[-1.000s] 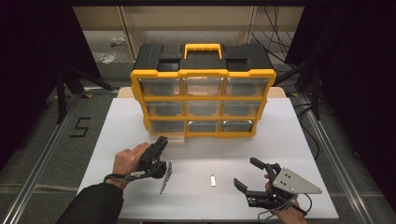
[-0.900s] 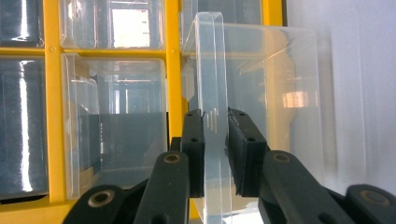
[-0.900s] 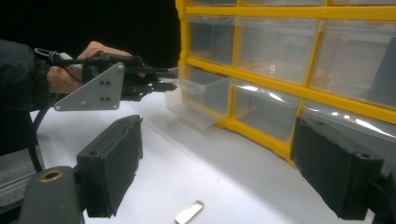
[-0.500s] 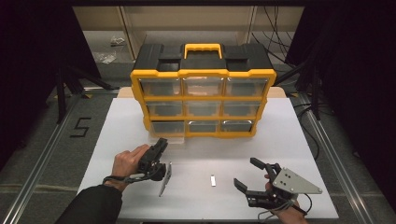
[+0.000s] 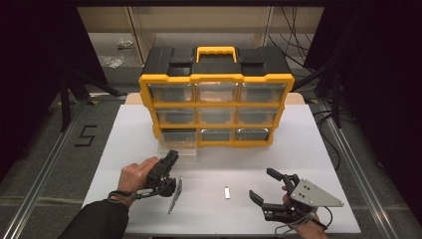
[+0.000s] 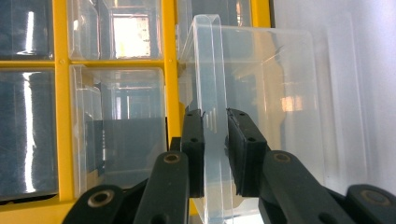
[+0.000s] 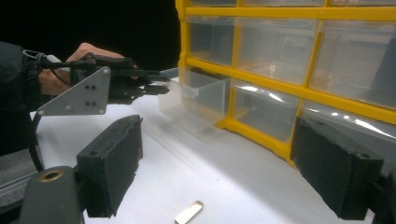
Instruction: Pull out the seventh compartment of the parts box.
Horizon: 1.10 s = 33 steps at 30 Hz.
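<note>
Left gripper (image 6: 215,154), ours, pinches the clear drawer's (image 5: 178,148) front lip; since a second ago it has slid partly out of the organizer (image 5: 216,104) at mid-desk. Right gripper (image 5: 268,195) waits spread.

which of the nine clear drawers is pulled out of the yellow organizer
The bottom-left drawer. It juts forward from the organizer over the table, its front lip pinched in the left claw; the other eight sit flush.

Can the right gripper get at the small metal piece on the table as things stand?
Probably yes. The right gripper is open and the metal piece lies on bare table just beside it, nothing between. The left gripper is busy on the clear drawer.
</note>
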Each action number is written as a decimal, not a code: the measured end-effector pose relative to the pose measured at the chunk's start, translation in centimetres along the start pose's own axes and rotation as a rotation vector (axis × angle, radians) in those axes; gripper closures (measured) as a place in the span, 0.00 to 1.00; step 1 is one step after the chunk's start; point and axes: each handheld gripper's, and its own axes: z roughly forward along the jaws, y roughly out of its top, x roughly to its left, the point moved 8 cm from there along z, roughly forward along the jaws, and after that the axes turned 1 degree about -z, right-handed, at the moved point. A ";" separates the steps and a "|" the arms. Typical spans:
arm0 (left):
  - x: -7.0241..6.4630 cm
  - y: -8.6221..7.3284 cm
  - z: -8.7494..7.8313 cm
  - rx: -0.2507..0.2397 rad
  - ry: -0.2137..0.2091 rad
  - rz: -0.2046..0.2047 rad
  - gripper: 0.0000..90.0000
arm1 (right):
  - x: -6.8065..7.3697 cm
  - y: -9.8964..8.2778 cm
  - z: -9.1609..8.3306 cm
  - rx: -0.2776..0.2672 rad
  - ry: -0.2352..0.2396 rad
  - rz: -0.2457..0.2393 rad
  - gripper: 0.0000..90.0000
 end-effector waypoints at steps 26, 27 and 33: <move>-0.6 0.8 -0.2 0.002 -0.034 -0.029 0.56 | 0.1 0.0 0.0 0.000 -0.001 -0.003 0.20; -0.4 1.0 -0.3 -0.004 -0.029 -0.033 0.54 | 0.0 0.0 0.0 -0.001 0.000 -0.003 0.20; 0.2 2.5 -0.9 -0.055 -0.037 -0.137 0.46 | 0.1 0.0 0.0 0.000 0.001 -0.004 0.20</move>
